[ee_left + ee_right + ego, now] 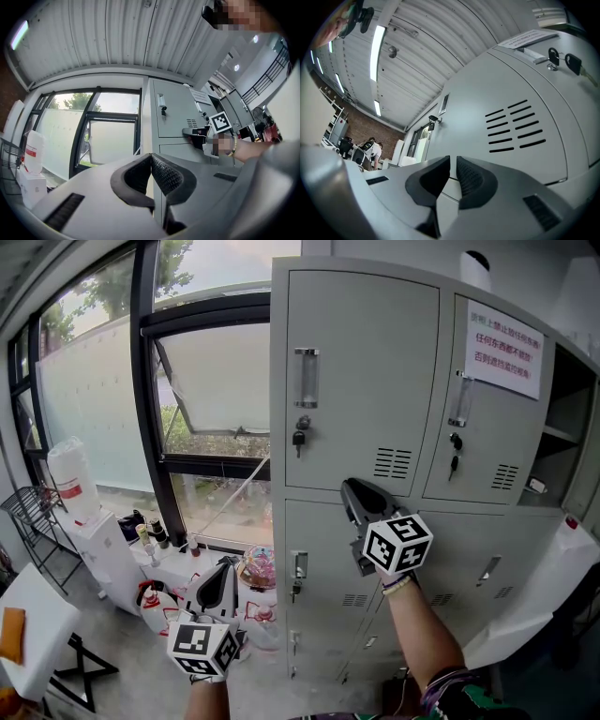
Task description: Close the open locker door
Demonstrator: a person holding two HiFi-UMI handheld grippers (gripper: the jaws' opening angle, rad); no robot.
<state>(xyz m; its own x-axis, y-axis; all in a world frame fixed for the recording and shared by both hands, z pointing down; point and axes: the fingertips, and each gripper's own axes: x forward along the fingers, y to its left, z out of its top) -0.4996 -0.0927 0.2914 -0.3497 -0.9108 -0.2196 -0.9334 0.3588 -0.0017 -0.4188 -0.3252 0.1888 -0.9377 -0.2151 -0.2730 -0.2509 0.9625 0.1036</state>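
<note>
Hanging low at the left, the left tool has its two jaws pressed together, and the black ribbed pads meet with nothing between them. Higher and further forward, the right tool also has its jaws closed with only a thin slit between them, and it holds nothing. Its smooth grey tip is at the seam between the upper and lower rows of the lockers, just below the vent slots. I cannot tell if it touches the metal. The lockers are flat grey painted steel with rounded door corners. The upper left door carries a long clear handle and hanging keys. The next door has a white paper notice with red print. At the far right of the upper row the open compartment shows a dark inside with a thin shelf. Below it a pale flat panel stands out from the locker front at an angle. It looks like the open door, but I am not sure. At the left, beyond the lockers, stands a black-framed window and a white plastic canister.
</note>
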